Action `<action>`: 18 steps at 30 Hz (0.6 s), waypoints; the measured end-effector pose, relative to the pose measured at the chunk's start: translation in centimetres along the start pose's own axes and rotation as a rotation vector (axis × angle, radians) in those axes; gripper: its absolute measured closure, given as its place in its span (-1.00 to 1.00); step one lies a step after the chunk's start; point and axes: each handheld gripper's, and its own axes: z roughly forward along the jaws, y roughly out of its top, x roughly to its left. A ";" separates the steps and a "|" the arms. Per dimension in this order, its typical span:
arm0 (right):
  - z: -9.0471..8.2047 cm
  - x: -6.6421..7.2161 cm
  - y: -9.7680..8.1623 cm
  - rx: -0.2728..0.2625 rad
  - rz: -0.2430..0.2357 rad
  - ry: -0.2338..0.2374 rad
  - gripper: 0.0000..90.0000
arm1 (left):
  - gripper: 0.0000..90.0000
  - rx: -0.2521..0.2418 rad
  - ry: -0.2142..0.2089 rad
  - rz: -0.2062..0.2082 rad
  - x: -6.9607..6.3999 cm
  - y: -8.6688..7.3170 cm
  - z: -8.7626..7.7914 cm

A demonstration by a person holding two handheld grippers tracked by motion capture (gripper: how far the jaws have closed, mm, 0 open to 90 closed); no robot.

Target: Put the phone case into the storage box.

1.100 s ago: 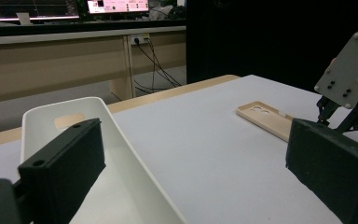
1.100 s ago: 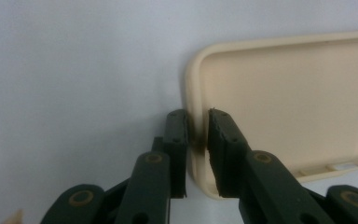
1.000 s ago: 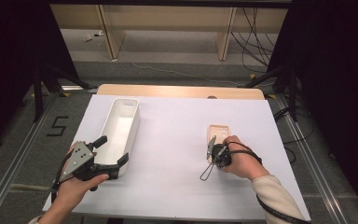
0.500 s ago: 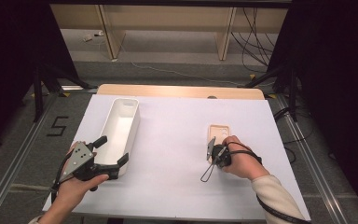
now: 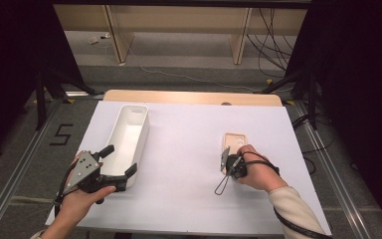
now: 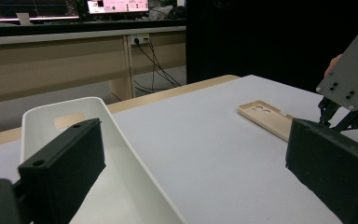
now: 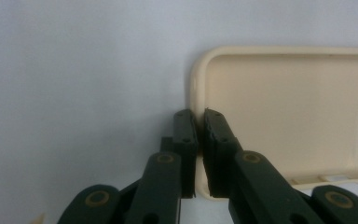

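I am working in what looks like a lab or test room. The tabletop (image 5: 189, 149) is covered with a plain white sheet and framed by metal rails (image 5: 15, 169) on a grey carpeted floor marked with a taped number five (image 5: 60, 134). Loose cables (image 5: 273, 35) hang by wooden benches (image 5: 179, 25) behind, and lit monitors (image 6: 116, 5) stand on a long desk.

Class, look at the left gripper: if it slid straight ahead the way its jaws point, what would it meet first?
Probably the white bin: the left gripper stands open around its near end, so its wall lies just ahead.
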 end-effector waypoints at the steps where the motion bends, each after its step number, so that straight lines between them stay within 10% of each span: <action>1: 0.0 0.0 0.0 -0.002 -0.003 -0.002 0.89 | -0.91 -0.001 0.001 -0.001 0.0 0.0 0.0; 18: -0.1 0.0 -0.2 -0.018 -0.011 0.005 0.93 | -0.91 -0.001 0.002 -0.003 0.0 0.0 0.0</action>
